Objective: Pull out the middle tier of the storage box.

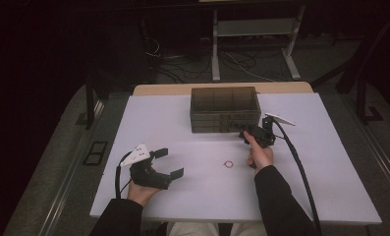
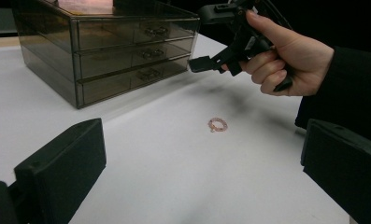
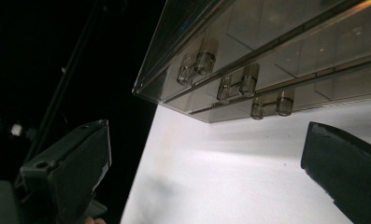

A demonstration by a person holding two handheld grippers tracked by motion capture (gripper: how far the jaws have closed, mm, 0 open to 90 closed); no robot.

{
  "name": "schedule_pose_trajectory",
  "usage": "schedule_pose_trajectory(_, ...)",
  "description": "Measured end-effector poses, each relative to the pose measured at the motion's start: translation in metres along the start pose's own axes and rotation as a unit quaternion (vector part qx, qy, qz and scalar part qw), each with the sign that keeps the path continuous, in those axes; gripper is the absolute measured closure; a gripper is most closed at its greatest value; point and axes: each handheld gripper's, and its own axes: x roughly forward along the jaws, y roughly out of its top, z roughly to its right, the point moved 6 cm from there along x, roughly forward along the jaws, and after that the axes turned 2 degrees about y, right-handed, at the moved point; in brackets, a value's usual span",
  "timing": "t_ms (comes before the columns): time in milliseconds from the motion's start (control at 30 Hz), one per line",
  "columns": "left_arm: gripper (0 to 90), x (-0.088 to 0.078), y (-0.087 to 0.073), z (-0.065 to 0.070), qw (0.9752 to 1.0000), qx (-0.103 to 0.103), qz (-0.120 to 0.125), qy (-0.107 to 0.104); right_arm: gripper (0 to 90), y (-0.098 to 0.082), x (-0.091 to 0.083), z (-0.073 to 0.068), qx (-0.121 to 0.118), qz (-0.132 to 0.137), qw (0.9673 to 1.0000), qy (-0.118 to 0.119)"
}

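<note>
On the white counter, items as follows. Item one: a small pinkish ring-shaped bracelet, lying flat on the bare surface toward my right half of the counter, in front of the drawer box and well apart from it. Item two: a smoky transparent drawer box with three stacked drawers, standing at the far middle of the counter; each drawer front carries a small clear handle, seen close in the right gripper view. Item three: my left tongs, held in my left hand low over the near left part of the counter, jaws spread wide and gripping nothing; they point toward the bracelet, which in the left gripper view lies ahead of them, between the lines of the two jaws but well beyond their tips. Item four: my right tongs, held in my right hand just in front of the box's lower right corner, jaws spread and empty, aimed at the drawer fronts without touching them. The bracelet lies nearer me than the right tongs, just left of my right hand, untouched by either pair. A black cable trails from the right tongs across the counter's right side.
</note>
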Motion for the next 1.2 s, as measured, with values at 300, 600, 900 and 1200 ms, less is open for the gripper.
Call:
schedule_pose_trajectory(300, 0.0, 0.0, 0.0, 0.0, 1.0, 0.0, 0.0, 0.0, 0.9, 0.0, 0.007, 0.002, 0.044, 0.021, 0.9988, 0.009)
schedule_pose_trajectory(600, 0.0, 0.0, 0.0, 0.0, 1.0, 0.0, 0.001, -0.001, 1.0, -0.002, 0.015, 0.005, 0.071, 0.046, 0.9964, 0.005)
schedule_pose_trajectory(900, 0.0, 0.0, 0.0, 0.0, 1.0, 0.0, 0.0, -0.003, 15.6, -0.002, 0.02, 0.006, 0.079, 0.064, 0.9947, 0.014)
schedule_pose_trajectory(1200, 0.0, 0.0, 0.0, 0.0, 1.0, 0.001, 0.0, -0.004, 30.0, -0.006, 0.023, 0.012, 0.09, 0.064, 0.9939, 0.004)
